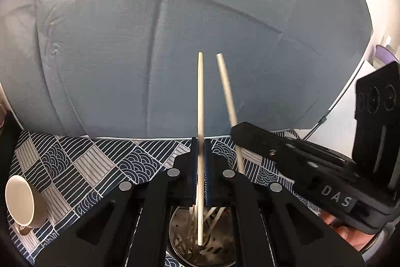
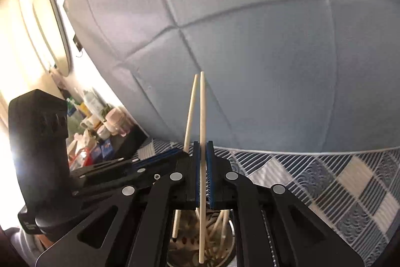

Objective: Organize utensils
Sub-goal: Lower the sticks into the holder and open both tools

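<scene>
My left gripper (image 1: 200, 142) is shut on a pale wooden chopstick (image 1: 200, 96) held upright, its lower end over a perforated metal utensil holder (image 1: 180, 237) with several chopsticks inside. My right gripper (image 2: 203, 145) is shut on another chopstick (image 2: 202, 111), also upright over the same holder (image 2: 180, 252). The right gripper shows in the left wrist view (image 1: 287, 157) with its chopstick (image 1: 226, 86). The left gripper shows at the left of the right wrist view (image 2: 160, 162) with its chopstick (image 2: 190, 109).
A beige mug (image 1: 22, 204) lies on its side on the patterned tablecloth (image 1: 82, 164) at left. A blue quilted headboard (image 1: 175, 41) stands right behind the table. Bottles and jars (image 2: 100, 121) crowd a shelf at far left.
</scene>
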